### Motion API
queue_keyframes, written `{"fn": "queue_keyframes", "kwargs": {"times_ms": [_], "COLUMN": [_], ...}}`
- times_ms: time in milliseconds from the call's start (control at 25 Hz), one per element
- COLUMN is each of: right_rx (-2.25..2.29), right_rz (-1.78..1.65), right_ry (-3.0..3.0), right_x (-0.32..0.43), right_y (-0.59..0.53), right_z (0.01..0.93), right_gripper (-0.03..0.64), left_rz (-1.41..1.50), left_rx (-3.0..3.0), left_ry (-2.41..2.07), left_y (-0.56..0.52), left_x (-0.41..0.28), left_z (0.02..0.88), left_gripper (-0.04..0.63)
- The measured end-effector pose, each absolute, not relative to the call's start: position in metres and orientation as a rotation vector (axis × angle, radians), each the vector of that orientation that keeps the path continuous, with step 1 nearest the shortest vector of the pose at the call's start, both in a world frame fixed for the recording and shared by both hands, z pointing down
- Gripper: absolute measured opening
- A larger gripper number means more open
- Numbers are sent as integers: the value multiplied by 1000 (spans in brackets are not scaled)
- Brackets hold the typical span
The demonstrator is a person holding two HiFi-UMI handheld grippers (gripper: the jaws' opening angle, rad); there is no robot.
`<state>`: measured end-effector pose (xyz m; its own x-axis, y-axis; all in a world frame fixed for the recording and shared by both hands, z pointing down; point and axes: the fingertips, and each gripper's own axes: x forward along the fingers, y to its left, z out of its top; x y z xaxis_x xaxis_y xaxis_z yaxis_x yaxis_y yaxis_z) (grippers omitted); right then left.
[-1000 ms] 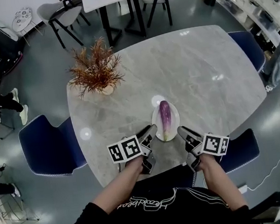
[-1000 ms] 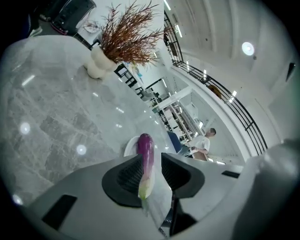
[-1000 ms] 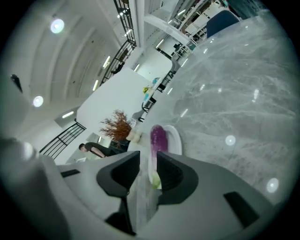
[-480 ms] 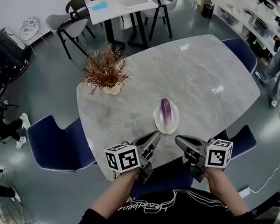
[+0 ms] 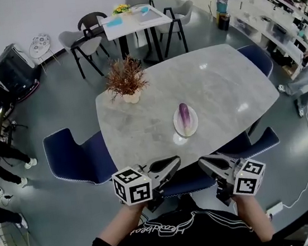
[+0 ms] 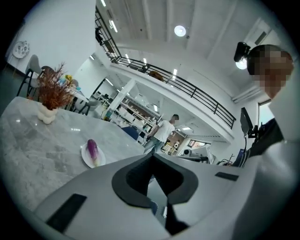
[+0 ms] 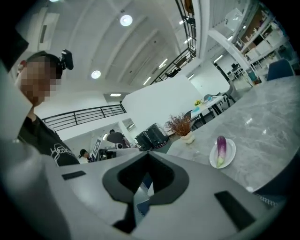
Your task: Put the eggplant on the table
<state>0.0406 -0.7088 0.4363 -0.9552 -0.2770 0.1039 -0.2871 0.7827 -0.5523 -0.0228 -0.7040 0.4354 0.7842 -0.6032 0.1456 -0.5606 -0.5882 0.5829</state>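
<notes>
Eggplant (image 5: 184, 115): purple, lies lengthwise on a white plate (image 5: 194, 124), green stem end toward the person; nothing touches it. It also shows in the left gripper view (image 6: 92, 149) and the right gripper view (image 7: 221, 146).
Plate: sits on the grey marble table (image 5: 221, 80), near the table's front edge and about midway along it.
Plant (image 5: 126, 76): dried reddish sprigs in a small pale vase (image 5: 132, 98), at the table's far left corner, well apart from the plate.
Chairs: a blue one (image 5: 71, 157) at the table's left side, another (image 5: 249, 143) at the near right edge, a third (image 5: 255, 55) at the far right; a blue seat (image 5: 187, 184) lies below and between the two grippers.
Left gripper (image 5: 175, 161): held off the table's near edge, pointing toward the plate; jaws pressed together, with nothing between them.
Right gripper (image 5: 202, 161): beside the left one, also short of the table edge; its jaws have just been closing and now meet, holding nothing.
In the way: only the table's front edge and bare tabletop lie between the grippers and the plate.
Room: a second table (image 5: 131, 17) with grey chairs stands behind; people stand at the left and right edges of the head view.
</notes>
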Motion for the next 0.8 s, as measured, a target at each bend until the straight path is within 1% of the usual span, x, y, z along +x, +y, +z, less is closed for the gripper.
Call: {"fn": "queue_keyframes", "kwargs": {"times_ms": [440, 800], "right_rx": [416, 478], "right_rz": [704, 765], "right_ry": [-2987, -2968], "right_x": [32, 39], "right_y": [-606, -571], "right_z": [403, 415], "right_gripper": [6, 6], "left_rz": [-2, -14], "left_rx": [2583, 2596], "left_ry": [-795, -754], "left_y": [-594, -550], "left_x": [-19, -23], "left_z": [388, 394], "left_gripper": [8, 8]}}
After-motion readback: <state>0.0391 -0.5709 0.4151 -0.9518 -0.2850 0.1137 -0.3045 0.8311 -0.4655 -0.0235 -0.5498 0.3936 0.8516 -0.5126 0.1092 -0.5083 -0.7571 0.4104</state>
